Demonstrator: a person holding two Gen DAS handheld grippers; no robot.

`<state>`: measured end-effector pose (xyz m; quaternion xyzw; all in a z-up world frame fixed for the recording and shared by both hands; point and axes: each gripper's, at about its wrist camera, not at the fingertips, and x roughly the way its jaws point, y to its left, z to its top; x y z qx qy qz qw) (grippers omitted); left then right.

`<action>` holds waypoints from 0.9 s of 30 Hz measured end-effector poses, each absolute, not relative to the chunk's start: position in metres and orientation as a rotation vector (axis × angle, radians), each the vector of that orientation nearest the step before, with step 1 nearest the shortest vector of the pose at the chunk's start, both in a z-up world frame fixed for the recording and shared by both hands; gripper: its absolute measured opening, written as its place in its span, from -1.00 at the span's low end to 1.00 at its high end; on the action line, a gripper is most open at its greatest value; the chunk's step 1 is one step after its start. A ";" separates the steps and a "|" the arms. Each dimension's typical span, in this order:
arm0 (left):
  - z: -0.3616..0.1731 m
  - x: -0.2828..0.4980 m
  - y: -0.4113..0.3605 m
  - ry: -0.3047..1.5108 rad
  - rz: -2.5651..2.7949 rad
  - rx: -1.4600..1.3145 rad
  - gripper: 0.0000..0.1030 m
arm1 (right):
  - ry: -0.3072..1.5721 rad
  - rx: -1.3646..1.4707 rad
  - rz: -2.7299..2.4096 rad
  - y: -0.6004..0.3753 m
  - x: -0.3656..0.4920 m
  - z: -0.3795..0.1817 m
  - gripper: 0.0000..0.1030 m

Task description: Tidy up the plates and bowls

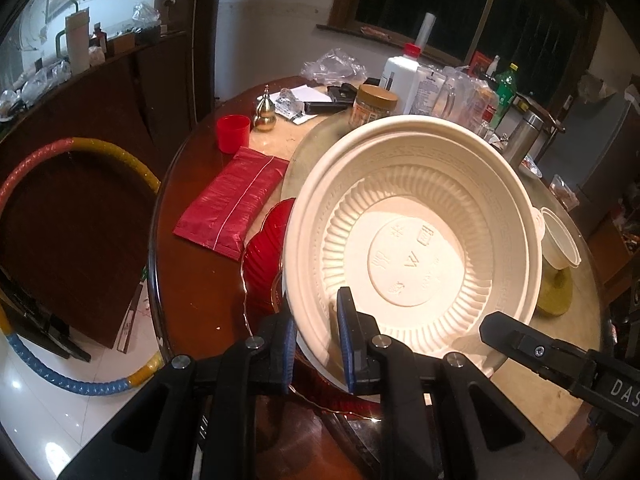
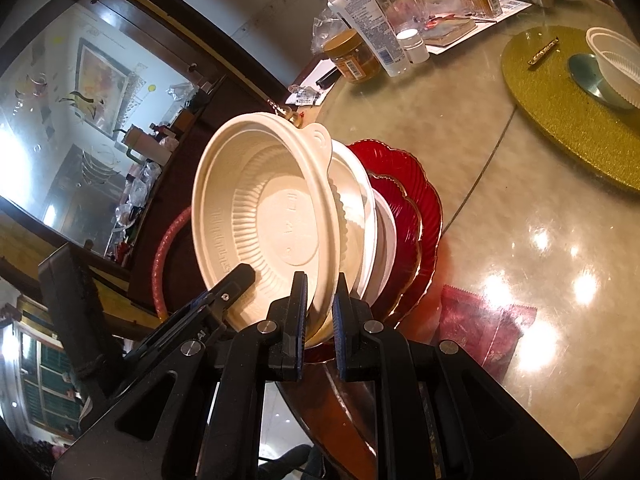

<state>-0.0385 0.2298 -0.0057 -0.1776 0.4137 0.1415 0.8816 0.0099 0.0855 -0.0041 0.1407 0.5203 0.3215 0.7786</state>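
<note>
Over on the left, a red packet [image 1: 232, 200] and a red cup [image 1: 233, 133] lie on the round table [image 1: 192, 280], well clear of the work. Next comes a stack of red scalloped plates [image 2: 416, 216] near the table's edge, with a white dish resting on them. Above that stack hangs the cream bowl [image 1: 412, 240], and both tools hold it. The left gripper [image 1: 316, 344] has its fingers pinched on the near rim, one pad outside the wall and one inside. The right gripper [image 2: 320, 312] clamps the rim the same way a little further round. My guess is that two grips are used because the thin plastic would flex or swing from one. The bowl is tilted toward the stack, which suggests it is meant to nest there. Further right, a small white bowl [image 2: 616, 68] sits on a gold mat [image 2: 552, 96], not yet gathered.
</note>
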 end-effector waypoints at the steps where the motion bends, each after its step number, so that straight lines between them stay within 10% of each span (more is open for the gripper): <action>1: -0.006 -0.039 0.229 0.862 0.296 -0.367 -0.65 | 1.125 0.304 0.695 0.086 0.010 -0.004 -0.78; 27: 0.000 -0.030 0.229 0.868 0.314 -0.335 -0.58 | 1.134 0.353 0.715 0.083 0.014 0.001 -0.72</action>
